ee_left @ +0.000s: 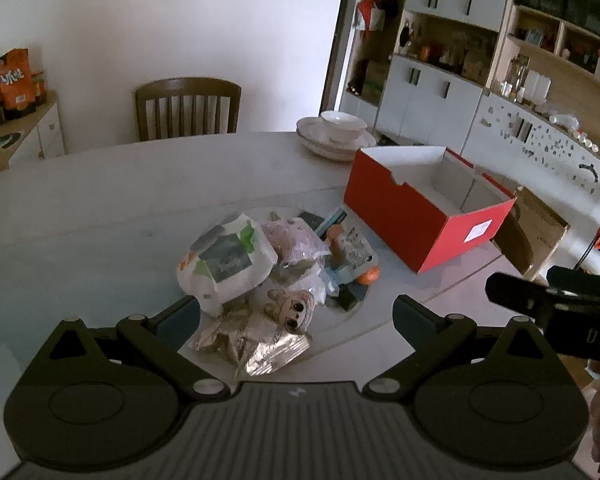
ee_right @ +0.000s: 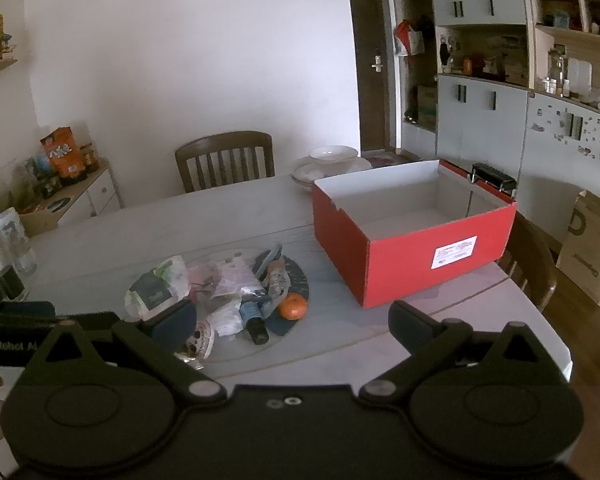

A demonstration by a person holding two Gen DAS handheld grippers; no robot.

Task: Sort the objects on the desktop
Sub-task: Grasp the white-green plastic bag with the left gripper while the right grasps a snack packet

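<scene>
A pile of small objects lies on the white table (ee_left: 100, 200): a white and green packet (ee_left: 226, 258), a small doll with big eyes (ee_left: 292, 308), a silver foil wrapper (ee_left: 260, 350), an orange fruit (ee_right: 293, 306) and a dark bottle (ee_right: 256, 322). An open red box (ee_left: 416, 220) with a white, empty inside stands to the right of the pile (ee_right: 404, 248). My left gripper (ee_left: 296, 320) is open, held above the near side of the pile. My right gripper (ee_right: 292, 324) is open, held above the table in front of the pile and box.
Stacked white bowls and plates (ee_left: 336, 134) stand at the table's far edge. A wooden chair (ee_left: 188, 108) is behind the table, another (ee_right: 532, 264) at its right. Cabinets and shelves (ee_right: 500, 100) fill the right wall. Bottles (ee_right: 4, 248) stand at the left.
</scene>
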